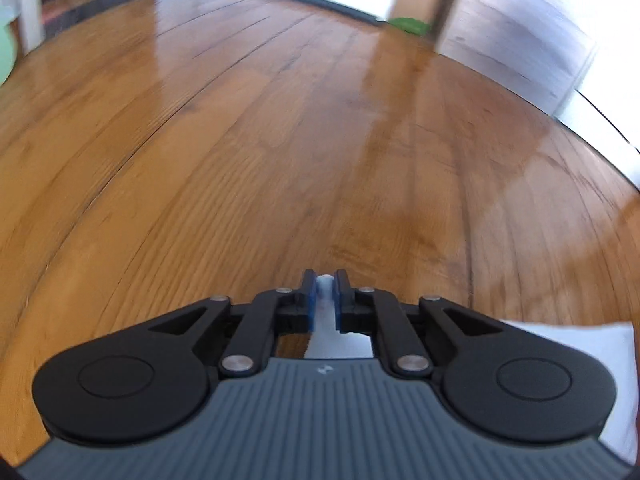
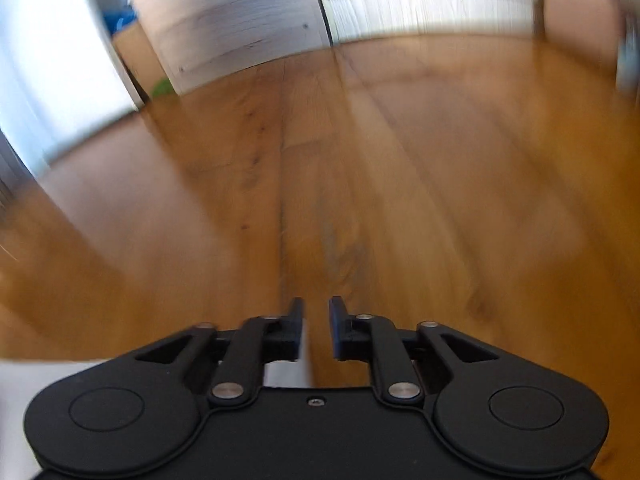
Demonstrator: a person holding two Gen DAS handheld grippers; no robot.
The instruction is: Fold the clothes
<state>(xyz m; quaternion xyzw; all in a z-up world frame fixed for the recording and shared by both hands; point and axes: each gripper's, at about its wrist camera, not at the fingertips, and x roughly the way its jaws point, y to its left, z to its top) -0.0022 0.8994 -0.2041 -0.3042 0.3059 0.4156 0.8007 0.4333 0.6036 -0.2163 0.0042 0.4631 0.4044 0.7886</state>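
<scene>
- Left gripper [image 1: 325,280] tilted down toward the wooden floor [image 1: 280,140]; jaws narrow, blue pads [image 1: 310,304] pinching a fold of white cloth [image 1: 325,316].
- Cloth runs from between the pads back under the gripper body; more of it shows as a pale sheet at the gripper's lower right.
- Right gripper [image 2: 316,312] also tilted down over the floor; jaws parted, a clear gap with bare floor showing between the fingers, nothing held.
- Right view: a pale strip just behind the left finger and a pale patch at the gripper's lower left; too blurred to confirm as cloth.
- Left view only: the pinch on the cloth. Right view heavily motion-blurred.
</scene>
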